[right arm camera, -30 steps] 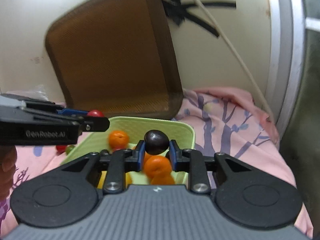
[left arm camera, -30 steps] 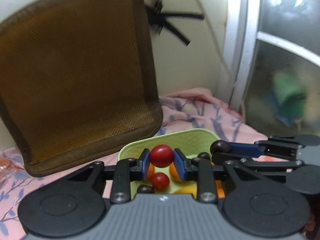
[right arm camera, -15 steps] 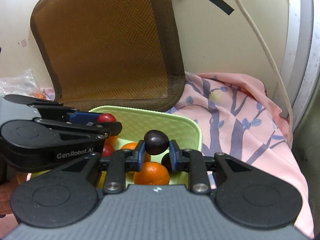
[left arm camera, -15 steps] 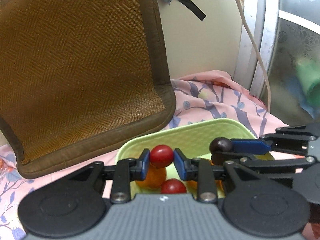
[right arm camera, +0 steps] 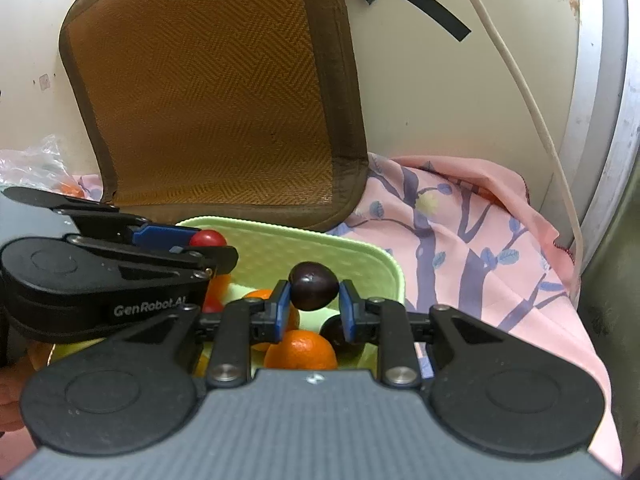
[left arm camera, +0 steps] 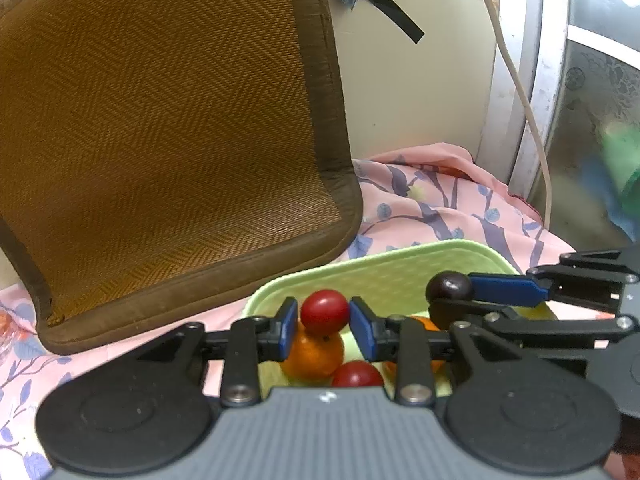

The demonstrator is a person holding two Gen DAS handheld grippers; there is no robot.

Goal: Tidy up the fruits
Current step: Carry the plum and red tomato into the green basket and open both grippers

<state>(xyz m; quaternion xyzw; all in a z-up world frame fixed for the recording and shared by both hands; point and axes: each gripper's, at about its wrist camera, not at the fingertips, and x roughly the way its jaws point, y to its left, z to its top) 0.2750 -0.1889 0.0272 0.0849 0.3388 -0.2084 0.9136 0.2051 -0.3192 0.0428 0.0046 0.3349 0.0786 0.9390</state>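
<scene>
The left gripper point(left arm camera: 325, 322) is clamping a small red fruit point(left arm camera: 324, 312), likely a cherry tomato, between its blue pads point(left arm camera: 287, 330), the pads pressing its two sides at the widest part. The right gripper point(right arm camera: 313, 307) is gripping a dark purple fruit point(right arm camera: 313, 286), plum-like, in the same way, narrowed to the fruit's width. Both are hovering over the pale green tray point(left arm camera: 384, 276), which is sitting on the pink floral cloth point(left arm camera: 432, 208) with the brown woven mat point(left arm camera: 168, 120) leaning at 11 o'clock behind it.

In the tray below the left gripper, an orange point(left arm camera: 316, 354) and a second red fruit point(left arm camera: 357, 374) are lying at 6 o'clock; in the right wrist view another orange point(right arm camera: 301, 350) and a second dark fruit point(right arm camera: 332, 330) are resting just under the pads.

Both held fruits are looking light, smooth-skinned and rounded, so they are probably slippery and apt to squirt out if squeezed off-centre. The skins are likely thin and the flesh soft, so a gentle pinch across the middle is seeming safest, with a low release over the tray to avoid bruising or rolling
</scene>
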